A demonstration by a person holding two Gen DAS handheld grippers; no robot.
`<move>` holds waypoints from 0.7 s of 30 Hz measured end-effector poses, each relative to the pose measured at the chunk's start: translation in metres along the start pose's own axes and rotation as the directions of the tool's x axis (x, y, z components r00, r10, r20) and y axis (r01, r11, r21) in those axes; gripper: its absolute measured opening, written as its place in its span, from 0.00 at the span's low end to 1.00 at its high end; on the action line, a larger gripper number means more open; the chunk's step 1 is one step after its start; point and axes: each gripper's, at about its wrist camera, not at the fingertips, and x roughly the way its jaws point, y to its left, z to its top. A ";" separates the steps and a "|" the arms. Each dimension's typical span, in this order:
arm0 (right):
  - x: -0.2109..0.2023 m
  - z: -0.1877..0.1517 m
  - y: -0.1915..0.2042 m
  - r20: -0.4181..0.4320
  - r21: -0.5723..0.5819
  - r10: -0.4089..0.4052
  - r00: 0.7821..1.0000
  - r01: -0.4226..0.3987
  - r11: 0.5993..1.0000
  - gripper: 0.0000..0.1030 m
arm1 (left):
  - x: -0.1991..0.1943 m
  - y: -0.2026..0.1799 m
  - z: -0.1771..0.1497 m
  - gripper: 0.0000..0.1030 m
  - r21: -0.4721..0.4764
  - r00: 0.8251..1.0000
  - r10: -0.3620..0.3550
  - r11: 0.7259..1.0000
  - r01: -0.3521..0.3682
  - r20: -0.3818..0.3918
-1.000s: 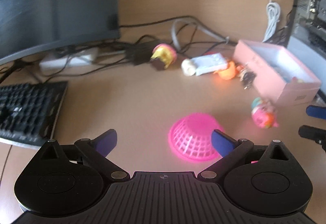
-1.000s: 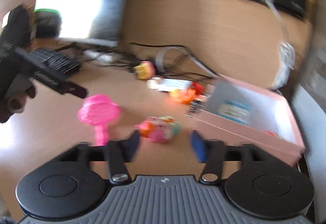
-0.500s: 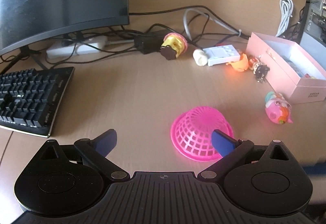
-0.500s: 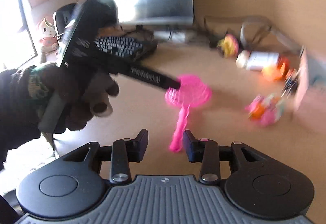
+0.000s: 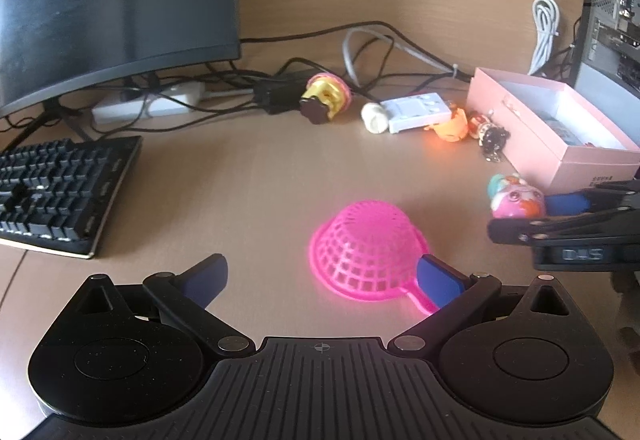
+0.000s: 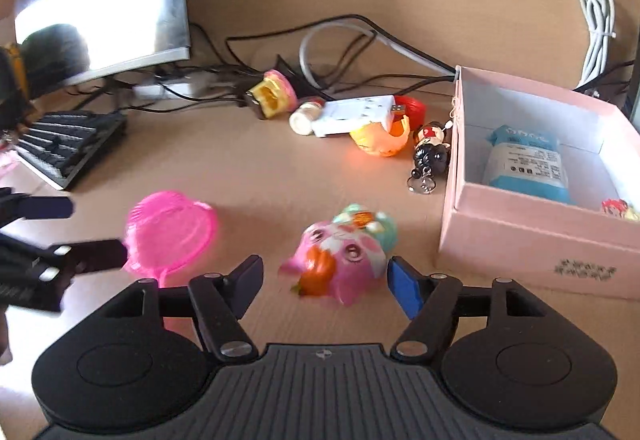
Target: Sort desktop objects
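On the desk (image 5: 260, 175), both grippers' fingers spread wide, left fingers (image 5: 438, 280) hiding the pink strainer's (image 5: 370, 244) handle.

Left claw (image 5: 320, 276) open, pink strainer (image 5: 368, 252) upside down, keyboard (image 5: 60, 191) left

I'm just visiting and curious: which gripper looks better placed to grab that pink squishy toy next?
The right gripper: its open jaws already bracket the pink squishy toy, with the pink box close by. The left gripper sits over by the pink strainer.
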 end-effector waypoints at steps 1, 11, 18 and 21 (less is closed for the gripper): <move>0.000 -0.001 -0.003 -0.009 0.002 -0.004 1.000 0.004 1.000 0.51 | 0.004 -0.003 0.000 1.00 0.003 1.000 -0.005 1.000 0.005 -0.004; -0.081 -0.035 -0.029 0.010 -0.016 0.016 1.000 -0.016 1.000 0.48 | 0.045 -0.036 0.006 1.00 0.054 0.999 0.005 0.999 -0.002 -0.045; -0.148 -0.061 -0.059 0.099 0.004 -0.014 0.995 0.014 1.000 0.48 | 0.027 -0.052 0.006 0.77 0.107 0.999 -0.029 0.994 0.033 -0.031; -0.181 -0.064 -0.076 0.162 0.029 -0.052 0.985 0.047 0.998 0.48 | 0.003 -0.070 0.010 0.77 0.147 0.995 -0.096 0.984 0.096 -0.005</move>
